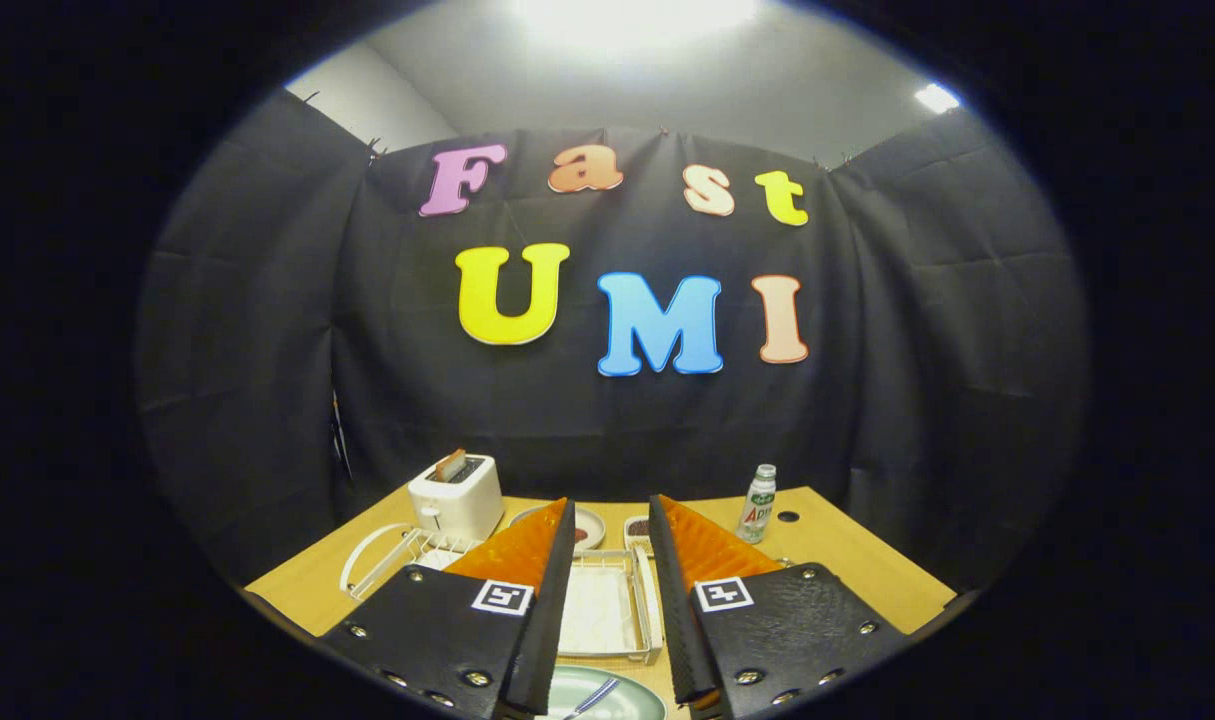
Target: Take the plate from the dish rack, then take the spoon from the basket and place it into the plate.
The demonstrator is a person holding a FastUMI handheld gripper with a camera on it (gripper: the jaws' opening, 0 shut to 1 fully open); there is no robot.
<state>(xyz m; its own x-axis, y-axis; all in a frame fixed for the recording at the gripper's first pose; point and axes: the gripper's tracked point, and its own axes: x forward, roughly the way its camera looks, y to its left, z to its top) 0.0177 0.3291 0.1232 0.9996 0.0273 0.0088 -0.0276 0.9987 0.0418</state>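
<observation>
A pale green plate (635, 702) lies on the wooden table close under the gripper, low between the two fingers. A spoon (595, 695) with a blue handle rests in it. Just beyond the plate stands a white rectangular basket (651, 600), seen through the gap between the fingers. A white wire dish rack (387, 558) stands to the left of the left finger, in front of the toaster. My gripper (612, 505) is open and raised above the table, with nothing between its fingers.
A white toaster (457, 497) with a slice of toast in it stands at the back left. A second plate (589, 525) and a small dish (637, 528) lie beyond the fingertips. A water bottle (757, 504) stands at the back right on the table (867, 570).
</observation>
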